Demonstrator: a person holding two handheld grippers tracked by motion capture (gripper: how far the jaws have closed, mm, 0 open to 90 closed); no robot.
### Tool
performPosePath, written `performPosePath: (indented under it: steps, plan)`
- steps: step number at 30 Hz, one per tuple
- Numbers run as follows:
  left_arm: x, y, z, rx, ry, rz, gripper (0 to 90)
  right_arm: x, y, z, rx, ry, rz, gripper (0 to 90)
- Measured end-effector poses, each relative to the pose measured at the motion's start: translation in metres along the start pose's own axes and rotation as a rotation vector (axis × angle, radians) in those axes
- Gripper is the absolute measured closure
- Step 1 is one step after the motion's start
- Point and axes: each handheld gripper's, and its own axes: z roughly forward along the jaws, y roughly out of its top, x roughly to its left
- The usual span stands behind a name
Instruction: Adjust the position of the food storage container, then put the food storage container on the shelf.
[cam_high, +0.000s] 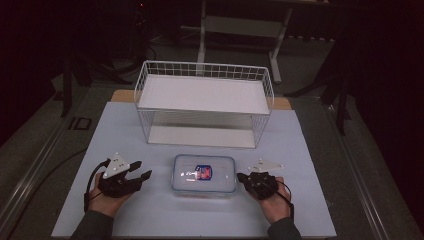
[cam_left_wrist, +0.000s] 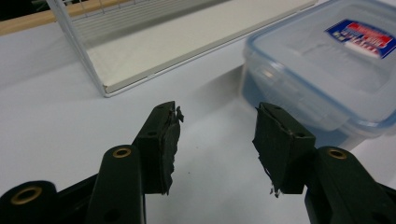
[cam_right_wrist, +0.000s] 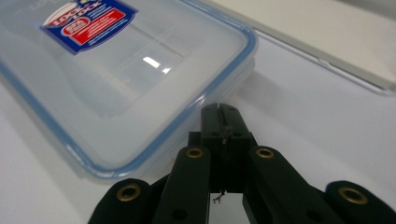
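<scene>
High view: one lidded container (cam_high: 204, 174), one wire rack (cam_high: 204, 102), two hand-held grippers — left (cam_high: 144, 170) parted, empty; right (cam_high: 240, 176) closed, empty.

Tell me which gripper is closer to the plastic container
Right. The right gripper has its tips at the container's right edge, while the left gripper sits apart, off its left side.

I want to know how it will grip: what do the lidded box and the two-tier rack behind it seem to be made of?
The clear rectangular lidded box with a blue rim looks like smooth, glossy plastic: you can see through it, and its lid reflects light. The white two-tier wire rack looks like thin coated metal wire, going by its fine grid walls; its flat matte white shelves could be painted board or plastic.
</scene>
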Motion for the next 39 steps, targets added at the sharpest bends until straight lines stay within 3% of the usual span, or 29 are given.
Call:
performPosePath:
  steps: [5, 8, 11, 16, 19, 22, 29, 34, 39]
  plan:
    - [-0.002, 0.001, -0.001, 0.000, 0.010, 0.007, 49.1, 0.002, 0.003, 0.009, 0.000, -0.008, 0.001, 87.5]
    - [-0.004, 0.001, -0.002, -0.006, 0.013, 0.009, 49.0, 0.000, 0.000, 0.006, -0.023, -0.017, 0.021, 72.4]
    - [-0.007, 0.003, -0.003, -0.020, -0.002, -0.007, 47.5, -0.004, 0.002, 0.001, -0.057, 0.004, 0.058, 59.4]
    - [-0.018, 0.009, 0.003, -0.043, -0.047, -0.043, 43.9, -0.005, 0.004, -0.002, -0.060, 0.005, 0.102, 51.7]
    - [-0.026, 0.013, 0.010, -0.038, -0.075, -0.045, 41.1, -0.011, 0.006, -0.005, -0.087, 0.083, 0.178, 45.9]
    - [-0.032, 0.018, 0.016, -0.024, -0.107, -0.062, 37.6, -0.009, 0.009, -0.004, -0.089, 0.133, 0.191, 36.5]
    - [-0.036, 0.018, 0.042, 0.097, -0.237, -0.196, 30.0, -0.003, 0.012, 0.014, -0.018, 0.215, 0.228, 20.4]
    - [-0.035, 0.018, 0.052, 0.109, -0.269, -0.252, 24.7, -0.002, 0.013, 0.025, 0.018, 0.279, 0.258, 14.0]
    - [-0.033, 0.018, 0.054, 0.104, -0.275, -0.259, 25.0, -0.001, 0.012, 0.030, 0.028, 0.298, 0.270, 12.1]
